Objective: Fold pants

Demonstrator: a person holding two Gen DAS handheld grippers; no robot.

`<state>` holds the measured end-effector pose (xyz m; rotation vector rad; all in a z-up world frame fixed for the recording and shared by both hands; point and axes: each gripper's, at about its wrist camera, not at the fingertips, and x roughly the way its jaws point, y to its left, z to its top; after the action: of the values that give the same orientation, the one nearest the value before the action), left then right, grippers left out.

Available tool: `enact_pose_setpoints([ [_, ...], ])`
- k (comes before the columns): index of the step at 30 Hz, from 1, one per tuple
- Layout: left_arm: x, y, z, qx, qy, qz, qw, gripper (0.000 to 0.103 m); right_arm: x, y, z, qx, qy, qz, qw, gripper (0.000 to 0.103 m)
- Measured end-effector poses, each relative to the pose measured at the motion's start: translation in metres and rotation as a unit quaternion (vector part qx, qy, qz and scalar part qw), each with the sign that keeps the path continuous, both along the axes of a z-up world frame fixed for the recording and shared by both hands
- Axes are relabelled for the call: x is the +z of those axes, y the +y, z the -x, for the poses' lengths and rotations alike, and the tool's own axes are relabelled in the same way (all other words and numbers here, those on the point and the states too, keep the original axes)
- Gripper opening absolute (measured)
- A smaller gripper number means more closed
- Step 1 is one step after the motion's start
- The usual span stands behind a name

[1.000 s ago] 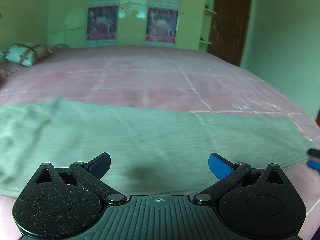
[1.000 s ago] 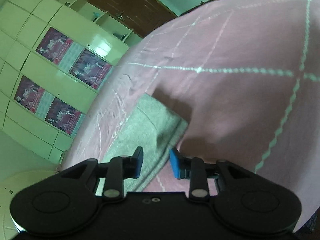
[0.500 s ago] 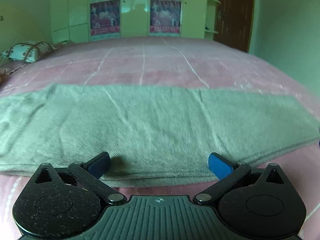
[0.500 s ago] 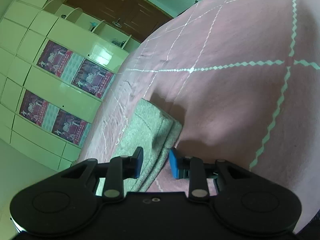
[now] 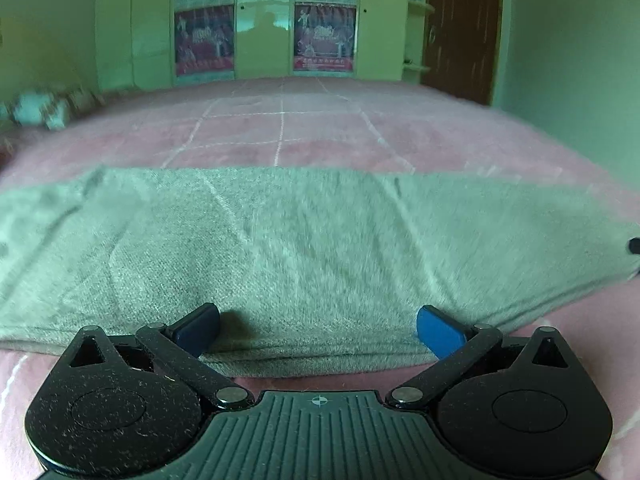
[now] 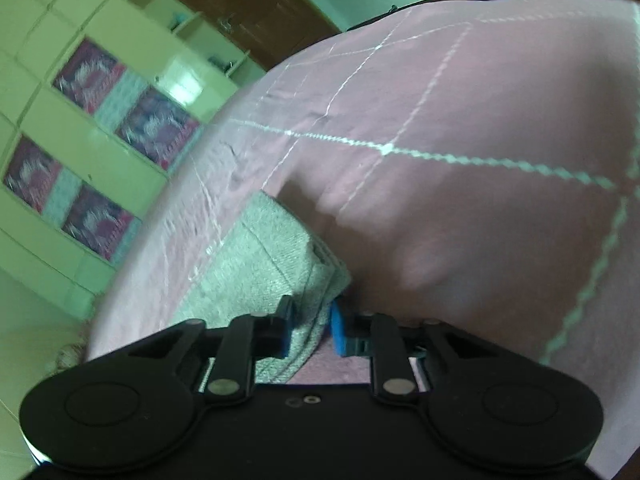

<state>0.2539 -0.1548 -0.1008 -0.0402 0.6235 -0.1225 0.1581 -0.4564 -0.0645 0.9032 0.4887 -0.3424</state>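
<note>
Grey pants (image 5: 320, 240) lie folded lengthwise in a long band across the pink bed. My left gripper (image 5: 318, 320) hangs open just over the band's near edge, its blue fingertips wide apart with fabric below them. In the right wrist view the end of the pants (image 6: 264, 256) runs between the blue pads of my right gripper (image 6: 310, 320). Those jaws are closing, and the layered corner of the cloth is pinched between them. A dark tip of the right gripper (image 5: 634, 245) shows at the band's right end.
The pink bedsheet (image 5: 280, 132) with white stitched lines stretches far beyond the pants. A pillow (image 5: 36, 110) lies at the far left. Cupboards with posters (image 5: 324, 36) and a brown door (image 5: 460, 28) stand behind the bed.
The left gripper has sunk toward the near edge of the pants, which now fill more of its view. The right gripper's pads have narrowed onto the cloth's end corner.
</note>
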Motion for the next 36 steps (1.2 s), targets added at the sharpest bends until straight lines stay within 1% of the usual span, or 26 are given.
enact_pose_setpoints([
  [1, 0.006, 0.013, 0.003, -0.007, -0.008, 0.023, 0.9997, 0.103, 0.010, 0.004, 0.000, 0.005, -0.014, 0.011, 1.000, 0.009],
  [2, 0.012, 0.029, 0.008, -0.002, -0.022, 0.031, 0.9993, 0.103, 0.021, 0.011, -0.002, 0.013, -0.025, 0.021, 0.999, 0.009],
  [5, 0.027, 0.098, 0.020, 0.040, -0.052, 0.042, 0.9970, 0.103, 0.055, 0.046, -0.013, 0.053, -0.052, 0.060, 0.995, 0.009],
  [8, 0.038, 0.184, 0.033, 0.101, -0.072, 0.045, 0.9913, 0.103, 0.081, 0.103, -0.034, 0.107, -0.073, 0.087, 0.988, 0.009],
  [10, 0.040, 0.237, 0.044, 0.148, -0.079, 0.032, 0.9854, 0.103, 0.091, 0.143, -0.050, 0.140, -0.083, 0.096, 0.982, 0.009],
  [12, 0.038, 0.284, 0.057, 0.181, -0.080, 0.030, 0.9798, 0.103, 0.098, 0.190, -0.065, 0.178, -0.093, 0.100, 0.975, 0.009],
  [14, 0.032, 0.317, 0.075, 0.204, -0.098, 0.041, 0.9733, 0.103, 0.099, 0.241, -0.079, 0.217, -0.098, 0.103, 0.966, 0.009],
  [16, 0.026, 0.338, 0.089, 0.225, -0.111, 0.060, 0.9660, 0.103, 0.087, 0.300, -0.091, 0.260, -0.095, 0.102, 0.956, 0.010],
  [17, 0.026, 0.345, 0.091, 0.233, -0.109, 0.079, 0.9631, 0.103, 0.077, 0.330, -0.094, 0.283, -0.091, 0.105, 0.949, 0.015],
  [18, 0.025, 0.350, 0.092, 0.233, -0.117, 0.086, 0.9616, 0.103, 0.067, 0.359, -0.096, 0.313, -0.088, 0.114, 0.939, 0.017],
  [19, 0.024, 0.352, 0.092, 0.232, -0.123, 0.090, 0.9607, 0.103, 0.052, 0.391, -0.098, 0.359, -0.083, 0.132, 0.920, 0.026],
  [20, 0.022, 0.355, 0.090, 0.233, -0.120, 0.097, 0.9602, 0.103, 0.034, 0.422, -0.100, 0.414, -0.056, 0.148, 0.896, 0.037],
  [21, 0.020, 0.358, 0.088, 0.234, -0.114, 0.106, 0.9596, 0.103, 0.018, 0.446, -0.103, 0.464, 0.000, 0.156, 0.872, 0.038],
  [22, 0.016, 0.361, 0.087, 0.233, -0.110, 0.116, 0.9591, 0.103, 0.017, 0.455, -0.091, 0.457, 0.000, 0.178, 0.871, 0.035],
  [23, 0.014, 0.362, 0.085, 0.228, -0.108, 0.124, 0.9596, 0.103, 0.023, 0.451, -0.077, 0.441, -0.035, 0.185, 0.878, 0.034],
  [24, 0.011, 0.361, 0.082, 0.218, -0.107, 0.131, 0.9613, 0.103, 0.028, 0.443, -0.067, 0.435, -0.051, 0.175, 0.881, 0.034],
  [25, 0.008, 0.358, 0.079, 0.205, -0.102, 0.134, 0.9640, 0.103, 0.033, 0.435, -0.065, 0.436, -0.047, 0.172, 0.882, 0.033],
  [26, 0.008, 0.348, 0.075, 0.191, -0.092, 0.127, 0.9692, 0.103, 0.038, 0.425, -0.062, 0.432, -0.047, 0.174, 0.883, 0.033],
  [27, 0.010, 0.334, 0.071, 0.174, -0.084, 0.110, 0.9750, 0.103, 0.043, 0.411, -0.058, 0.418, -0.057, 0.179, 0.889, 0.033],
  [29, 0.014, 0.305, 0.062, 0.132, -0.088, 0.079, 0.9842, 0.103, 0.051, 0.378, -0.051, 0.370, -0.073, 0.191, 0.906, 0.033],
  [31, 0.022, 0.269, 0.055, 0.093, -0.096, 0.050, 0.9897, 0.103, 0.055, 0.339, -0.046, 0.308, -0.077, 0.190, 0.929, 0.031],
  [32, 0.022, 0.252, 0.047, 0.077, -0.094, 0.033, 0.9920, 0.103, 0.056, 0.323, -0.044, 0.281, -0.075, 0.188, 0.938, 0.028],
  [33, 0.021, 0.238, 0.038, 0.066, -0.086, 0.021, 0.9939, 0.103, 0.055, 0.311, -0.043, 0.257, -0.064, 0.196, 0.944, 0.027],
  [34, 0.018, 0.226, 0.029, 0.062, -0.070, 0.009, 0.9956, 0.103, 0.050, 0.301, -0.044, 0.239, -0.051, 0.205, 0.948, 0.022],
  [35, 0.009, 0.214, 0.017, 0.060, -0.033, -0.013, 0.9976, 0.103, 0.042, 0.293, -0.045, 0.233, -0.034, 0.206, 0.950, 0.019],
  [36, -0.003, 0.206, 0.006, 0.055, 0.011, -0.030, 0.9980, 0.103, 0.028, 0.286, -0.052, 0.237, 0.016, 0.202, 0.950, 0.019],
])
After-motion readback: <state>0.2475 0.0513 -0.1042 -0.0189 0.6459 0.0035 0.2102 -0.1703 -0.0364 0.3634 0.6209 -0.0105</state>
